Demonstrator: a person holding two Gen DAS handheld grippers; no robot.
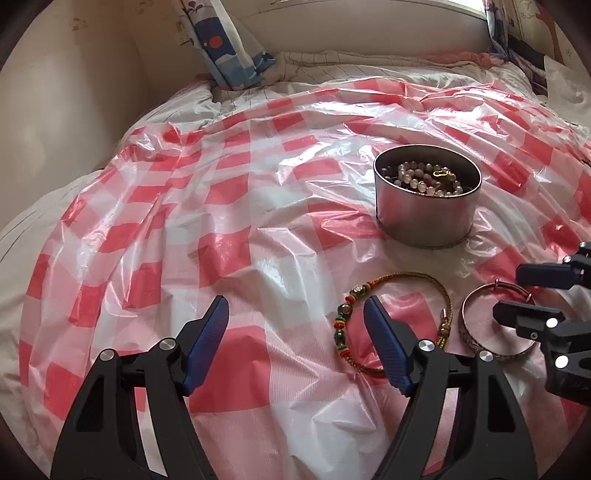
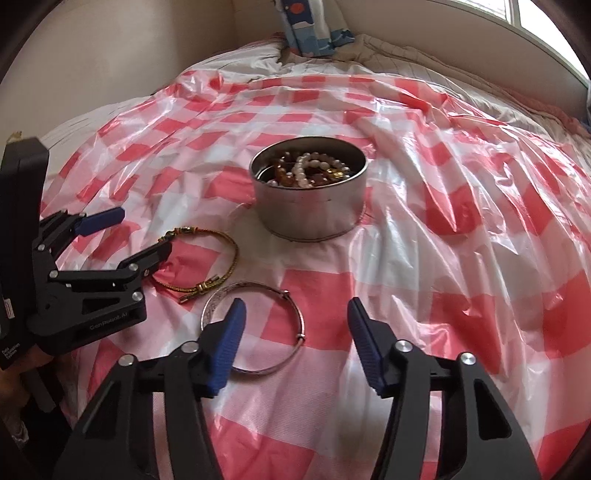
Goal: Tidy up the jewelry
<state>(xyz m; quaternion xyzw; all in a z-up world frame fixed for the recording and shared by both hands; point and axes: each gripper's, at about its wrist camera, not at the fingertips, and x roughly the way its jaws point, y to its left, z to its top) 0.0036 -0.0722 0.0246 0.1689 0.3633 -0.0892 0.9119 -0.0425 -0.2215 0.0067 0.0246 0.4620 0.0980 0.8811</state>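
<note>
A round metal tin holds pearl and amber bead jewelry. A gold cord bracelet with coloured beads lies in front of it. A silver bangle lies beside the bracelet. My left gripper is open, with its right finger over the cord bracelet. My right gripper is open, with its left finger over the silver bangle. Both are empty.
A red and white checked plastic sheet covers the bed. A blue patterned pillow stands at the far wall. A window is at the far right.
</note>
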